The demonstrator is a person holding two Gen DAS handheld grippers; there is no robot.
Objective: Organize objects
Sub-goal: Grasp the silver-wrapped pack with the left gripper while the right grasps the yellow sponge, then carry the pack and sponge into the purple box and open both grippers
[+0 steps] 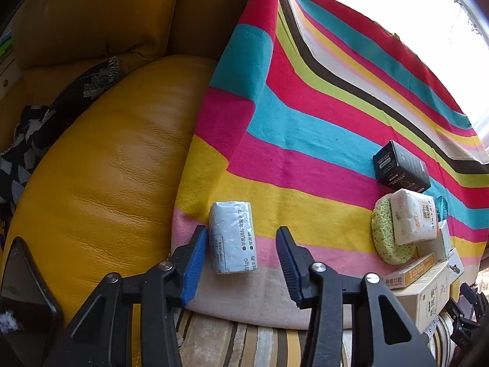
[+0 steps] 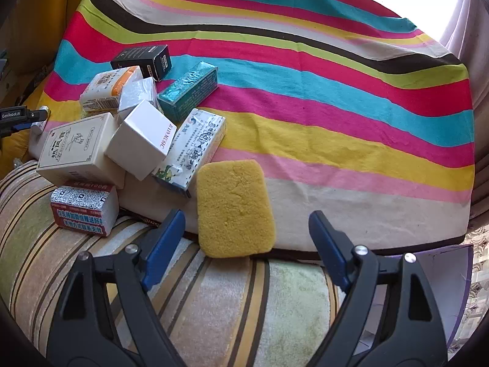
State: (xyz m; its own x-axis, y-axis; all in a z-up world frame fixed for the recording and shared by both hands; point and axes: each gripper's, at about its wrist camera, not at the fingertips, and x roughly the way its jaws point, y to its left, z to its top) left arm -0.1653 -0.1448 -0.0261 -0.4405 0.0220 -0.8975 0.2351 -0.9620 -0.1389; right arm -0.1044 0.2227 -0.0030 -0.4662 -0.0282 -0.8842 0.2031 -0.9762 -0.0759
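Your left claw [image 1: 241, 260] partly spread around silver packet [image 1: 233, 237], left pad touching its edge, right pad apart, your right claw [image 2: 246, 238] wide around yellow sponge [image 2: 235, 208], boxes piled left of it on striped blanket [image 2: 336, 122].

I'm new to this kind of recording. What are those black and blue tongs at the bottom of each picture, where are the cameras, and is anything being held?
Those tongs are hand-held grippers: a person carries one in each hand, and each has a wide-angle camera looking forward along its two fingers. One picture comes from the left gripper, the other from the right gripper. Both look down at a striped blanket spread over a sofa. The left gripper has a silver packet between its open fingers; one finger looks at or near its side, the other is clearly apart. The right gripper stands open around a yellow sponge, not touching it. A pile of boxes lies beside the sponge. Nothing is held yet.
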